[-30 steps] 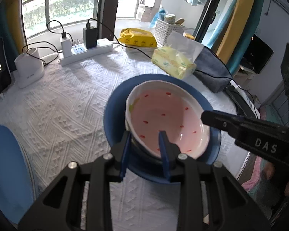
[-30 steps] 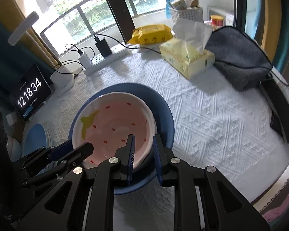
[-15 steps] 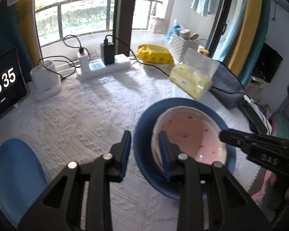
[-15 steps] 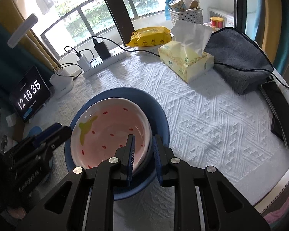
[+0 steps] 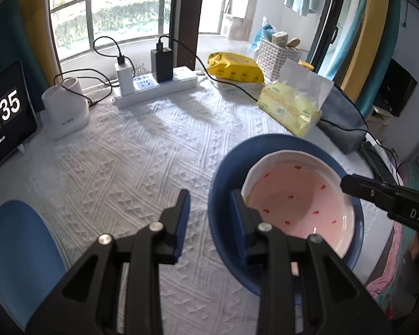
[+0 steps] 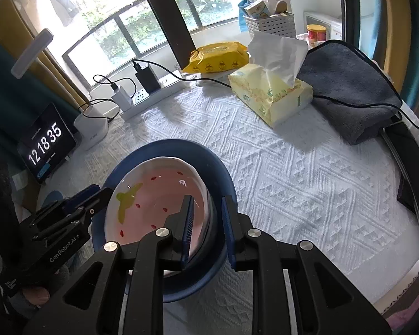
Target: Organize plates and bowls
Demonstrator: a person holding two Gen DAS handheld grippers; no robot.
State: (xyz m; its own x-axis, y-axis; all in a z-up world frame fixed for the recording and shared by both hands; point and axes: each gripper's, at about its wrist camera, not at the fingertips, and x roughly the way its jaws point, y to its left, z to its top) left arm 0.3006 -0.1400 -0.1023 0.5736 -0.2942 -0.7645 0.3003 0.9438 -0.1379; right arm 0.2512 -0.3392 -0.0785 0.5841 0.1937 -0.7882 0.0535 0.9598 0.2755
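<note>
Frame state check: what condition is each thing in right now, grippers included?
pink bowl: upright, nested in the blue bowl.
blue bowl: upright on the tablecloth.
left gripper: open, empty.
right gripper: straddling the pink bowl's rim; grip unclear.
tissue pack: open, a tissue sticking up.
power strip: two chargers plugged in.
clock display: lit.

White textured tablecloth (image 6: 293, 173), tissue pack (image 6: 271, 92), yellow wipes (image 6: 218, 57) — power strip (image 5: 156, 88), clock display (image 6: 46, 143), grey cloth (image 6: 346, 83).

We count one pink bowl (image 5: 296, 203), one blue bowl (image 5: 226, 178), one blue plate (image 5: 16, 254), two claws, one tissue pack (image 5: 290, 109), one yellow wipes pack (image 5: 234, 67).
</note>
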